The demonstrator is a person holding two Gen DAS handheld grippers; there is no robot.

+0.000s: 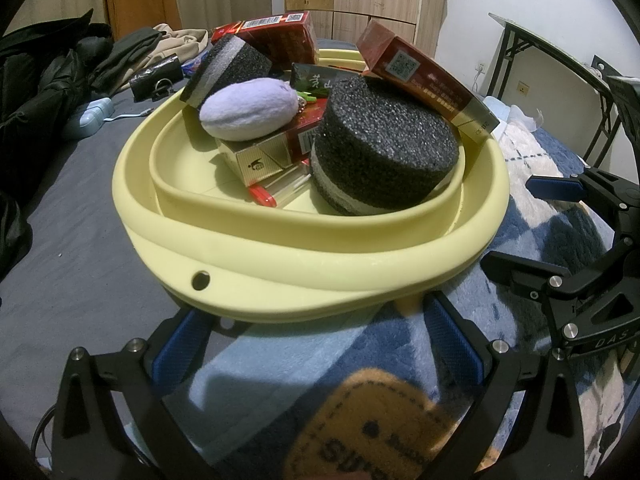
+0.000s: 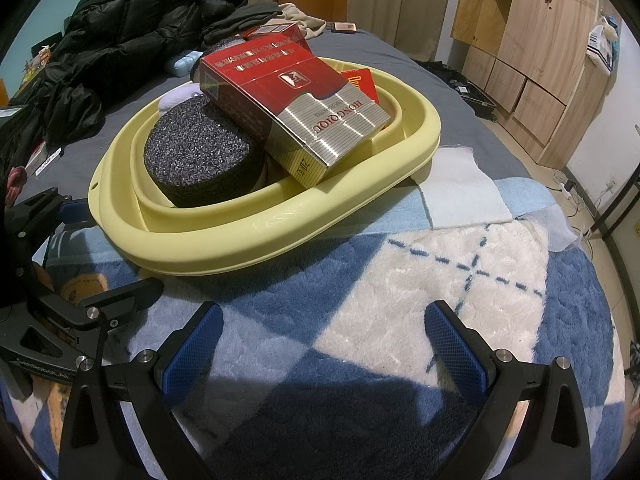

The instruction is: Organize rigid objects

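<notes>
Both grippers we hold with jaws spread and nothing between them: the left gripper (image 1: 316,340) just short of the yellow basin's (image 1: 280,276) near rim, the right gripper (image 2: 324,340) over the blue-and-white blanket (image 2: 460,272). On the bed, the basin carries two black foam discs (image 1: 384,148), a lilac plush (image 1: 248,110) and red cartons (image 2: 296,108), one resting atop the near disc.

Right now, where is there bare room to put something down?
The plaid blanket in front of the yellow basin is bare. Inside, only the floor strip left of the gold box is free; the remainder is crowded.
</notes>
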